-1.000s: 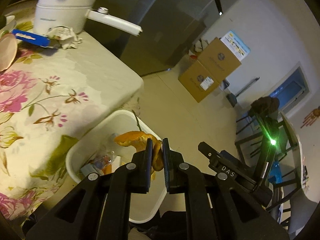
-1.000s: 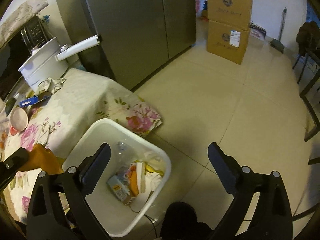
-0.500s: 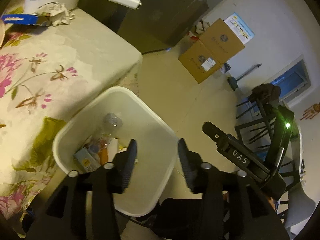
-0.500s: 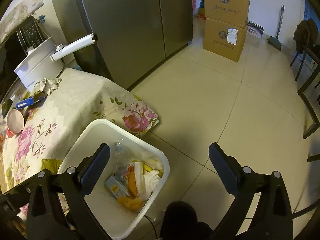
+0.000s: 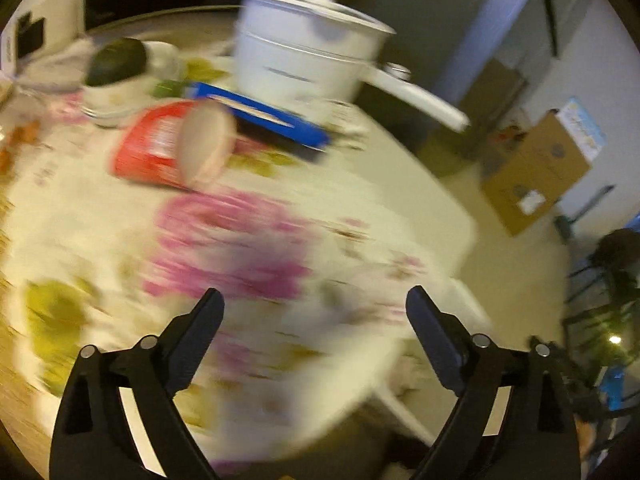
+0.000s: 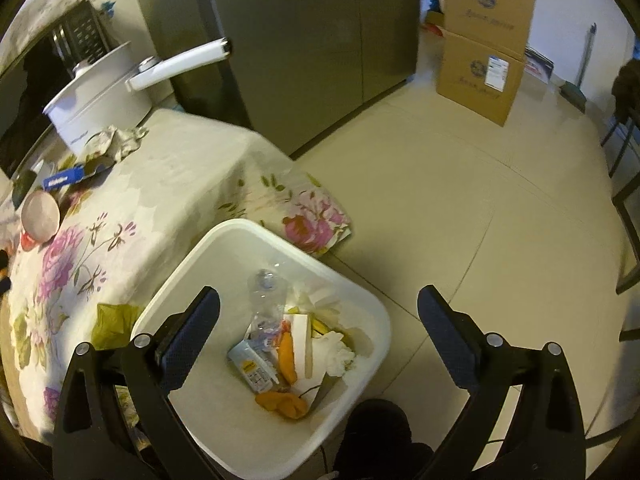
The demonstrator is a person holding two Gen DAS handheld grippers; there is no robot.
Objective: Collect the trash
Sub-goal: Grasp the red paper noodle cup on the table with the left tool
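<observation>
Since a second ago the left gripper (image 5: 314,312) has let go of the orange peel it held over the bin and swung back above the bench; that peel (image 6: 285,403) now lies in the white bin (image 6: 362,300) with the other rubbish. Its jaws are opening, already wide, with nothing between them. The left wrist view is smeared by motion.

Beyond those jaws, across the flowered cloth (image 5: 248,240) of the bench, lies a red cup (image 5: 172,148) on its side, up and to the left of the jaws, well apart from them. Its pale round mouth faces the camera and toward the right; its long axis seems to run from that mouth back toward the far left. It looks like the next piece of trash. Behind the cup are a blue packet (image 5: 264,118) and a white pot (image 5: 304,64) with a long handle.

The right gripper (image 6: 318,320) hangs over the bin, jaws spread wide and empty. In its view the cup (image 6: 40,216) shows at the far left edge, away from the bin, with crumpled paper (image 6: 116,140) beside the pot.

The left gripper is the nearer one to the cup. A grasp would likely close across the cup's round body, not along its length.
</observation>
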